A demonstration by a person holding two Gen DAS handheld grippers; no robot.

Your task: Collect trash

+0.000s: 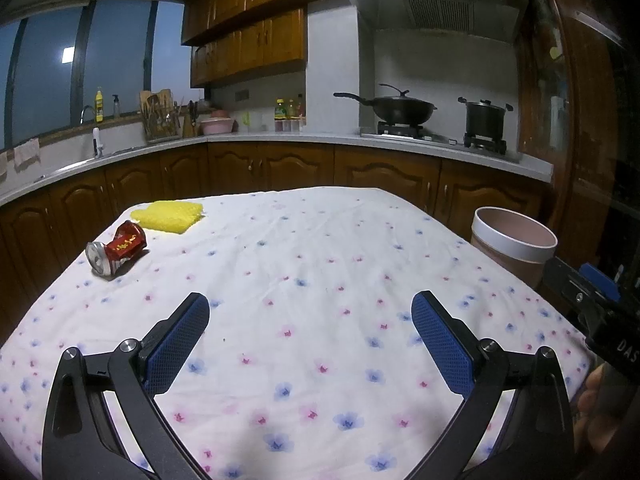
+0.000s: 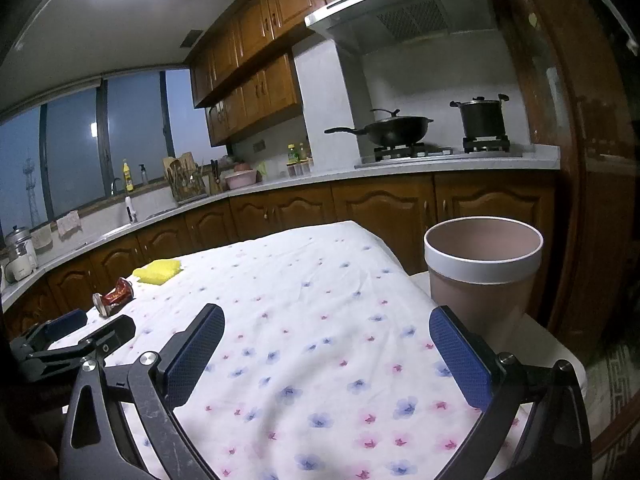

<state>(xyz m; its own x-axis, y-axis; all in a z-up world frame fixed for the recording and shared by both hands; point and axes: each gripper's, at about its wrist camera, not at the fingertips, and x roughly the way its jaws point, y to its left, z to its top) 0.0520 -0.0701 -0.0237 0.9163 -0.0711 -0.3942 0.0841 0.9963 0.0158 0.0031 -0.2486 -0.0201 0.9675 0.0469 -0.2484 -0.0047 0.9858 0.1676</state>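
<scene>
A crushed red can (image 1: 117, 248) lies on its side at the far left of the flowered tablecloth (image 1: 304, 264); it also shows in the right wrist view (image 2: 114, 296). A yellow crumpled piece (image 1: 170, 214) lies just behind it, also visible in the right wrist view (image 2: 159, 271). A pink bin with a white rim (image 1: 513, 242) stands past the table's right edge, close ahead of my right gripper (image 2: 482, 270). My left gripper (image 1: 310, 314) is open and empty over the near table. My right gripper (image 2: 326, 328) is open and empty.
The table's far edge faces wooden kitchen cabinets (image 1: 280, 166) and a counter with a wok (image 1: 400, 108) and a pot (image 1: 485, 116) on the stove. The other gripper shows at the right edge (image 1: 592, 300) and at the left edge (image 2: 76, 340).
</scene>
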